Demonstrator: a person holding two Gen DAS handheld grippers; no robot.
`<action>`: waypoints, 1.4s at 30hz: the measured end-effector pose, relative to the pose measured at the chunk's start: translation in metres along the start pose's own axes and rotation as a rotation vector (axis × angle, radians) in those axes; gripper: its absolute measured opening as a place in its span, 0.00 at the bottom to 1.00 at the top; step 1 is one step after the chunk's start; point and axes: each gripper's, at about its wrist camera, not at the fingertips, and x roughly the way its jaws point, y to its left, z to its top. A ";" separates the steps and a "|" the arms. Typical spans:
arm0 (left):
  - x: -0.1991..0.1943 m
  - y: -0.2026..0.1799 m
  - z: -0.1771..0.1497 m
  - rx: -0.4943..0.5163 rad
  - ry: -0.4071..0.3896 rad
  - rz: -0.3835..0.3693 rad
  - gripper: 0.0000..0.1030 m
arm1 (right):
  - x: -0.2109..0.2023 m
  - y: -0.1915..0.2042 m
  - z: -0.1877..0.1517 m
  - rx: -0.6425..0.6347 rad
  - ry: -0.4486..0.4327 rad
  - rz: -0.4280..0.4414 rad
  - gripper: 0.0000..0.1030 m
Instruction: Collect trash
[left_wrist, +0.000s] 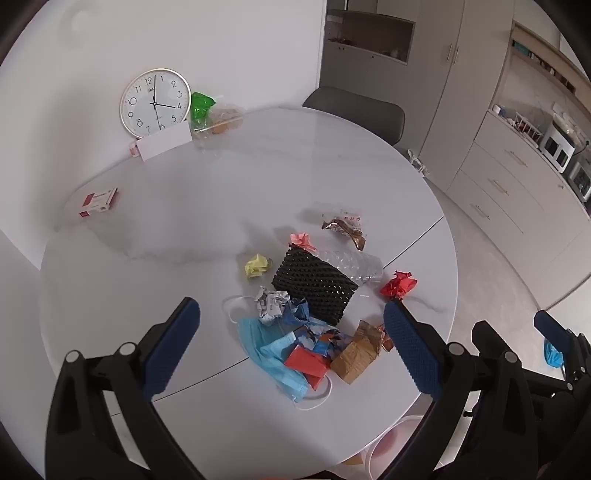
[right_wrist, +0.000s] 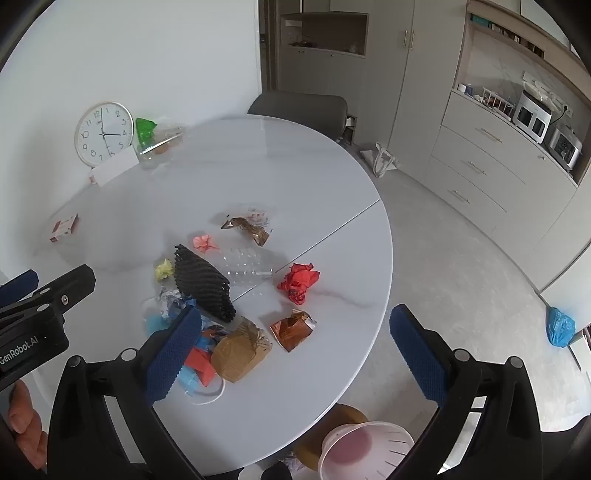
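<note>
A heap of trash lies on the round white table (left_wrist: 221, 192): a blue face mask (left_wrist: 269, 350), a brown paper wad (left_wrist: 356, 356), a black foam net (left_wrist: 314, 286), a clear plastic bottle (left_wrist: 351, 264), a red paper ball (left_wrist: 399, 284), a yellow wad (left_wrist: 256, 265), a pink wad (left_wrist: 303, 242) and a snack wrapper (left_wrist: 345, 227). My left gripper (left_wrist: 291, 328) hovers open above the near part of the heap, holding nothing. My right gripper (right_wrist: 295, 336) is open over the table's near right edge, empty, with the brown wad (right_wrist: 240, 352) by its left finger. A translucent bin (right_wrist: 365, 448) stands below the table edge.
A wall clock (left_wrist: 155, 100), a white card (left_wrist: 162, 142), a green bag (left_wrist: 201, 105) with clear packaging, and a small red box (left_wrist: 99, 203) sit at the table's far side. A grey chair (left_wrist: 354, 110) stands behind. Cabinets (right_wrist: 480, 166) line the right wall; a blue bag (right_wrist: 559, 326) lies on the floor.
</note>
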 end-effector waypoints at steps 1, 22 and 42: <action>0.000 0.000 0.000 0.000 -0.002 0.003 0.93 | 0.000 0.001 0.000 -0.001 0.000 0.001 0.98; 0.000 0.005 -0.003 -0.007 0.014 0.000 0.93 | -0.002 0.002 -0.005 -0.019 0.003 -0.020 0.98; -0.002 0.006 -0.005 -0.006 0.015 -0.003 0.93 | -0.002 0.004 -0.006 -0.021 0.005 -0.023 0.98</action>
